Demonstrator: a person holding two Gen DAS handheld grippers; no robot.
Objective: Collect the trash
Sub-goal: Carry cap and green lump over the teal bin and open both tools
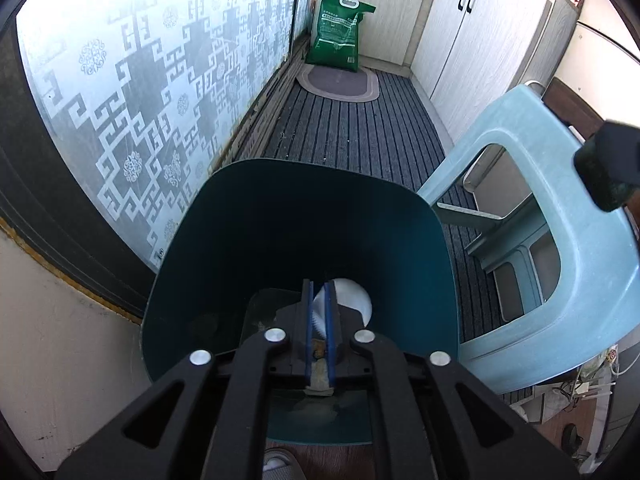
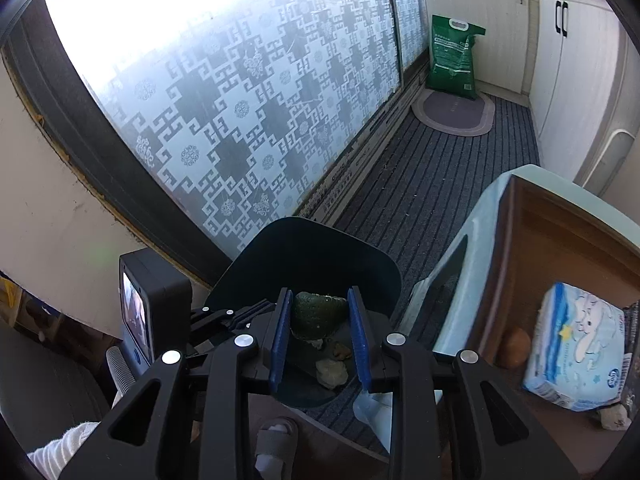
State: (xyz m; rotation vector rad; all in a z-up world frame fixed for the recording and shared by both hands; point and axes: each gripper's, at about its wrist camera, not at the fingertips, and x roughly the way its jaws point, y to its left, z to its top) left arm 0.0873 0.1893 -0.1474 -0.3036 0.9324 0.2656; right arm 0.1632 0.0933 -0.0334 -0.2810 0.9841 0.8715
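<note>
A dark teal bin [image 1: 280, 220] stands on the striped carpet by the patterned glass door. My left gripper [image 1: 319, 283] points down into it, its blue pads close together with a white ribbed paper piece [image 1: 348, 300] caught between their tips. Through the narrow gap I see scraps lying below. My right gripper [image 2: 318, 292] hangs over the same bin [image 2: 320, 248], shut on a dark green peel [image 2: 320, 312]. A brown scrap [image 2: 340, 350] and a pale lump [image 2: 331, 374] lie under it inside the bin. The peel [image 1: 600, 176] also shows at the right edge of the left wrist view.
A light blue plastic stool [image 1: 568, 220] stands right of the bin and carries a brown tray [image 2: 560, 240] with a tissue pack [image 2: 576, 352]. A green bag [image 1: 340, 32] and an oval mat [image 1: 340, 84] lie at the far end by white cabinets [image 1: 480, 40]. A slippered foot [image 2: 276, 436] stands near the bin.
</note>
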